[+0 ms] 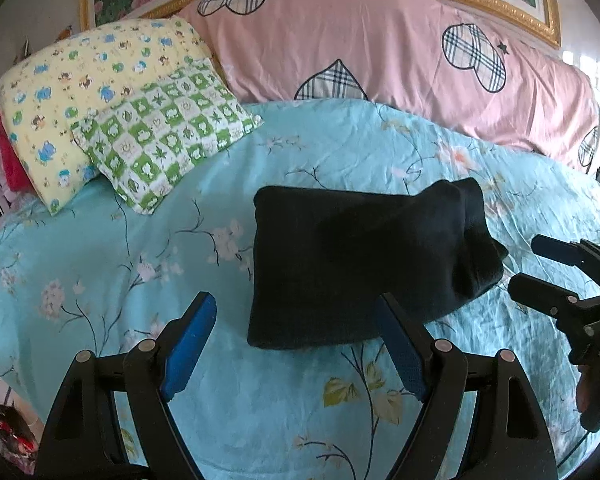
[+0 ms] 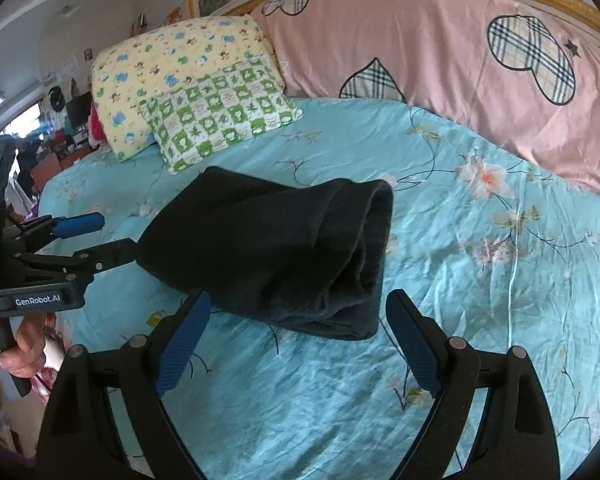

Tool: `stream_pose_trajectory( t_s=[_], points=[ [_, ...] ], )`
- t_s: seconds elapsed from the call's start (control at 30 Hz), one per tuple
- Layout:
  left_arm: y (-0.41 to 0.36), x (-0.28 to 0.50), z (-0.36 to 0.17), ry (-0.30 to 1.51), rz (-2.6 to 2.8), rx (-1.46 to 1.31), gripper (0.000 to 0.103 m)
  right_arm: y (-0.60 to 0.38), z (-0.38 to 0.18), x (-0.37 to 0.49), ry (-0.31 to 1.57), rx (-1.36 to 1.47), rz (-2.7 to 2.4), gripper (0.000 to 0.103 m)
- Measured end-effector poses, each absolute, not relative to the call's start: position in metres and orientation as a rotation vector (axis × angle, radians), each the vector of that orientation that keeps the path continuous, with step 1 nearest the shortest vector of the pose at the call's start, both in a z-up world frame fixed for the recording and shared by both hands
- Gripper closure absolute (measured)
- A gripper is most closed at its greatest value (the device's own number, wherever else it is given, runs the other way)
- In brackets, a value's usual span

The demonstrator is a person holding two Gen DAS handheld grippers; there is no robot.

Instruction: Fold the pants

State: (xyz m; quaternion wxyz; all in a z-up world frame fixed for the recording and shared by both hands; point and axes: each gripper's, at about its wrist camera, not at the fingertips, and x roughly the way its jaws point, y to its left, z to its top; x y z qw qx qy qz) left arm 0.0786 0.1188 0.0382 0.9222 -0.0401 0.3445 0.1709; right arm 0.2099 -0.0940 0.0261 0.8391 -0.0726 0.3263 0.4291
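The left gripper point(image 1: 296, 320) points forward and down, and its two blue-padded fingers point(image 1: 190, 344) stand wide apart with nothing between them. The right gripper point(image 2: 298, 322) has the same pose, tilted downward, jaws spread wide and holding nothing. A hand point(image 2: 22, 354) grasps the handle of the left gripper; another hand point(image 1: 598, 390) grasps the right one.

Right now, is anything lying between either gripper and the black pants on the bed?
Nothing visible does. The folded black pants lie alone on the blue floral sheet. The left gripper and right gripper are both open just short of them, with only bare sheet between. The pillows sit well behind.
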Motion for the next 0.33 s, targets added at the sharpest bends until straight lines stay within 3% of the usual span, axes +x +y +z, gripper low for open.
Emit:
stream_pose_trajectory(
  t_s=[0.33],
  points=[
    [0.123,0.093,0.03,0.748,0.38,-0.103,0.021,-0.092,0.023,0.214,0.707,-0.1,0.91,0.013]
  ],
)
